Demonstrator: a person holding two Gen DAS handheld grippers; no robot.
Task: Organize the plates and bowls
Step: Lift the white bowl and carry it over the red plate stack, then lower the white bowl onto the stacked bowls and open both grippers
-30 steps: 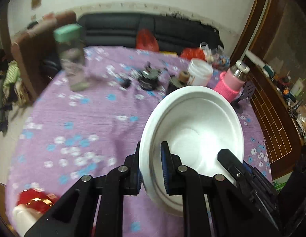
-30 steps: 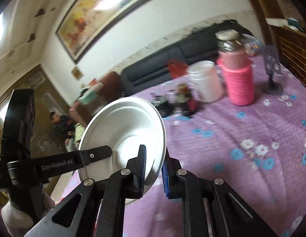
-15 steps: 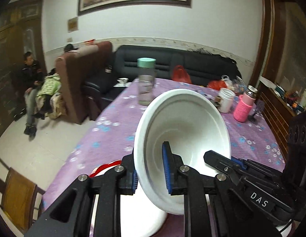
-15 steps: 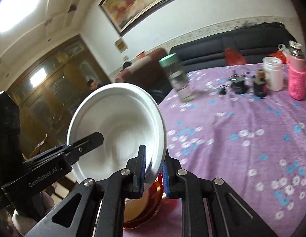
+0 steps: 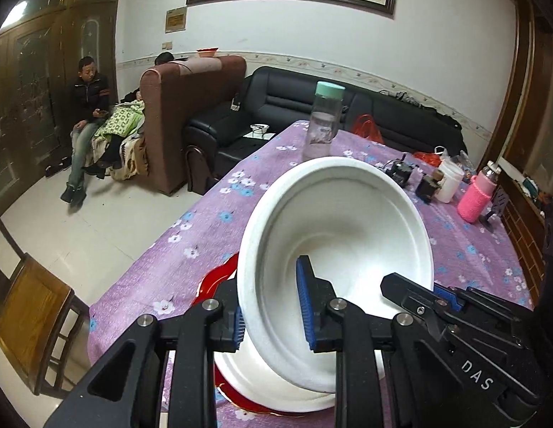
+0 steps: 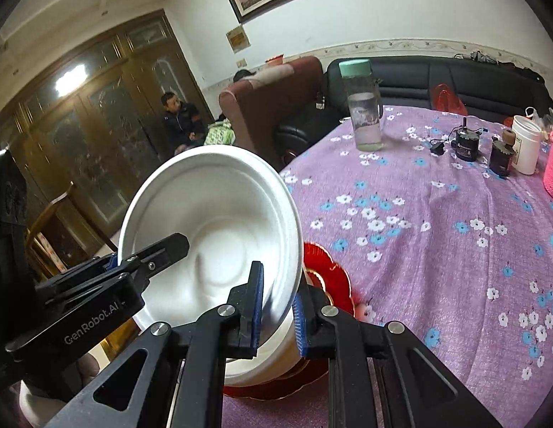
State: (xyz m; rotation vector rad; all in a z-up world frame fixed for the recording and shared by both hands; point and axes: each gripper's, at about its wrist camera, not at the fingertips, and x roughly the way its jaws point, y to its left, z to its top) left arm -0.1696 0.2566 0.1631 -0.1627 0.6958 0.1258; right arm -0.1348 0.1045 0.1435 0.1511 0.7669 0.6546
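1. Bowl (image 5: 347,228): white, empty, held in the air directly over the plate (image 6: 326,274) and tilted steeply, with its mouth turned toward the cameras. It is carried between two grippers at opposite sides of its rim.

2. Left gripper (image 5: 272,315): fingers nearly closed, with one blue pad on the outside of the bowl wall and the other inside it. It grips the near-left rim. In the right wrist view its tips clamp the bowl's rim on the side away from the plate.

3. Right gripper (image 6: 276,306): fingers close together, a narrow gap filled by the bowl rim, with one pad on each face. The grip is on the rim's edge nearest the plate.

4. Plate: red with a scalloped rim, lying flat on the table (image 6: 436,232) at its near edge.

5. Lower bowl (image 6: 262,360): white, upright, standing on the plate directly under the held bowl. Whether the two bowls touch cannot be told.

6. Bottle (image 6: 363,114): clear with a green cap, upright, well beyond the plate toward the table's far side.

7. Jar (image 6: 526,142): white, upright, far from the plate at the table's far right, with small dark items just beside it.
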